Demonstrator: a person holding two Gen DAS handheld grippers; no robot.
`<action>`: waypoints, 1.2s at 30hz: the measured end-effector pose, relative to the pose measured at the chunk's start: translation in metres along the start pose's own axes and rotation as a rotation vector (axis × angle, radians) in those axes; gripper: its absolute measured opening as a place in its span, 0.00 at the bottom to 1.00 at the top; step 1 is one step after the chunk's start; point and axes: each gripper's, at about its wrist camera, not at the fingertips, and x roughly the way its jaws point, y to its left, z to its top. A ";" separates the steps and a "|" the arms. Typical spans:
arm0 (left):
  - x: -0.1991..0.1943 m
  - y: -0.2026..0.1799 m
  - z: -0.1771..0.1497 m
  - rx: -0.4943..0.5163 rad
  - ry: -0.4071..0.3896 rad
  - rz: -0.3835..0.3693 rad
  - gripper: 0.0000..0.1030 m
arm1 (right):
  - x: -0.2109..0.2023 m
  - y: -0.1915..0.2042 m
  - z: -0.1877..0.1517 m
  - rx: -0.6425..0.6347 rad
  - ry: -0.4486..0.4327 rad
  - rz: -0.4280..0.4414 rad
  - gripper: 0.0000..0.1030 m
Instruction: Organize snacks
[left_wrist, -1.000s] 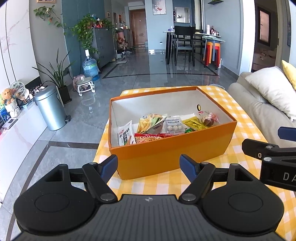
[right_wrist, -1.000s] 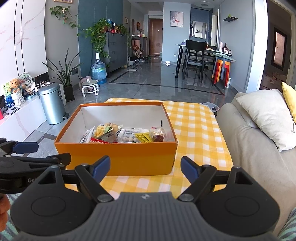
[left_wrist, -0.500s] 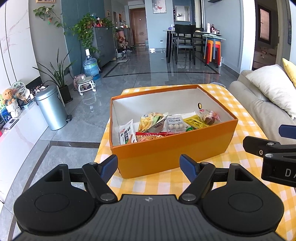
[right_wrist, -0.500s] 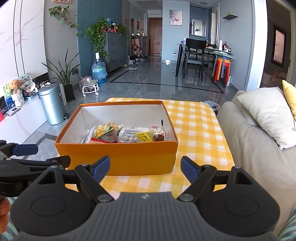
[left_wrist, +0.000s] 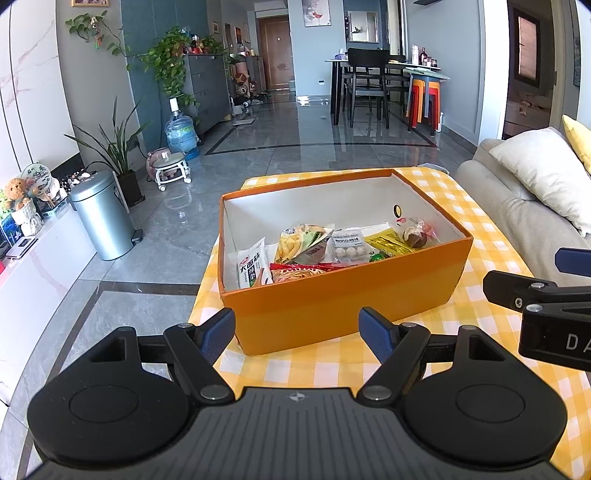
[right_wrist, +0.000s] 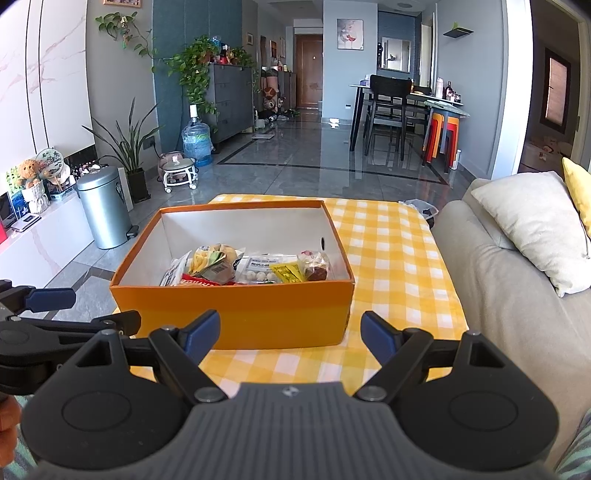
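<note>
- Hovering spread and empty: left hand-held gripper (left_wrist: 297, 328) and right hand-held gripper (right_wrist: 290, 330).
- Lying at 12 o'clock, nearer the left: orange box (left_wrist: 343, 306) of snacks (left_wrist: 325, 251), long axis running 9 to 3.

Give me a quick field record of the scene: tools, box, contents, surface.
left tool: open, holding nothing, short of the box
right tool: open, holding nothing, short of the box
orange box: lidless, on the yellow checked cloth
snack packets: all inside the box, bunched toward its near wall
loose snacks on the cloth: none visible
right of table: sofa
</note>
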 end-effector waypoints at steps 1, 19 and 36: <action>0.000 0.000 0.000 0.001 0.000 0.000 0.87 | 0.000 0.000 0.000 -0.001 0.001 -0.001 0.78; -0.002 0.001 0.001 0.005 0.002 0.000 0.87 | 0.000 -0.001 -0.001 0.004 0.004 -0.003 0.79; -0.002 0.000 0.001 0.008 0.003 0.000 0.87 | 0.000 -0.002 -0.003 0.003 0.010 -0.002 0.79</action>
